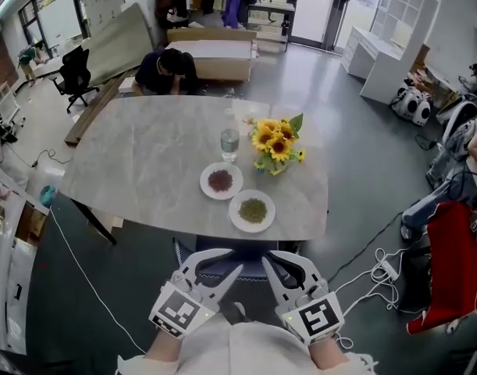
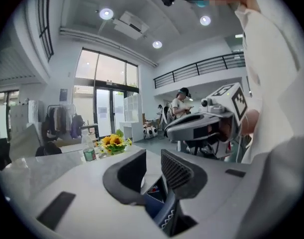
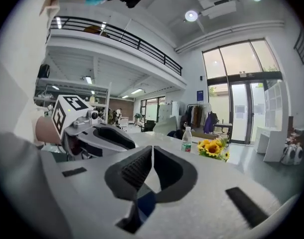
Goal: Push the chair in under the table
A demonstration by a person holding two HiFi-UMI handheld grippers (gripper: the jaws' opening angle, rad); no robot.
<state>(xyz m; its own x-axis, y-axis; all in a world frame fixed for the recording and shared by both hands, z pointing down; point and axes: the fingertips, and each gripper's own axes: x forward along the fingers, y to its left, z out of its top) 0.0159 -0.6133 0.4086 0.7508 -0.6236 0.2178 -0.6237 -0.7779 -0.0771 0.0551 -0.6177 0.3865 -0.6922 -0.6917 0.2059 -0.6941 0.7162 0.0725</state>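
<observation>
Surface: grey stone-look table [image 1: 137,162] with a veined matte top and rounded corners. Its slab fills the lower part of both gripper views.
On the top: a clear water bottle [image 1: 229,142] stands just beside a bunch of sunflowers [image 1: 275,143]. Nearer my edge are a white plate [image 1: 204,180] of dark red bits and a second plate [image 1: 235,219] of green bits (what the bits are, I cannot tell).
Room: tall hall with a glossy grey floor [image 1: 363,155], glazed doors at the far end, a railed mezzanine and round ceiling lights.
Around the table: a black office chair [image 1: 74,76] is far left and a person [image 1: 166,70] crouches beyond the far edge. At right are white shelving [image 1: 394,45], a red cloth [image 1: 457,264] and loose white cables [image 1: 379,270].
Chair: the dark blue chair [image 1: 252,268] is directly below me, tucked beneath the table's near edge. Only a strip of it shows between my two tools.
Left gripper [image 1: 226,260]: it points at the table edge, about level with the top. The jaws are spread with a clear gap and nothing sits between the ribbed black pads.
Right gripper [image 1: 275,260]: it is just beside the left one. The jaws are pressed together at the tips and pinch nothing.
Build: both have smooth white curved shells and a marker cube at the back.
</observation>
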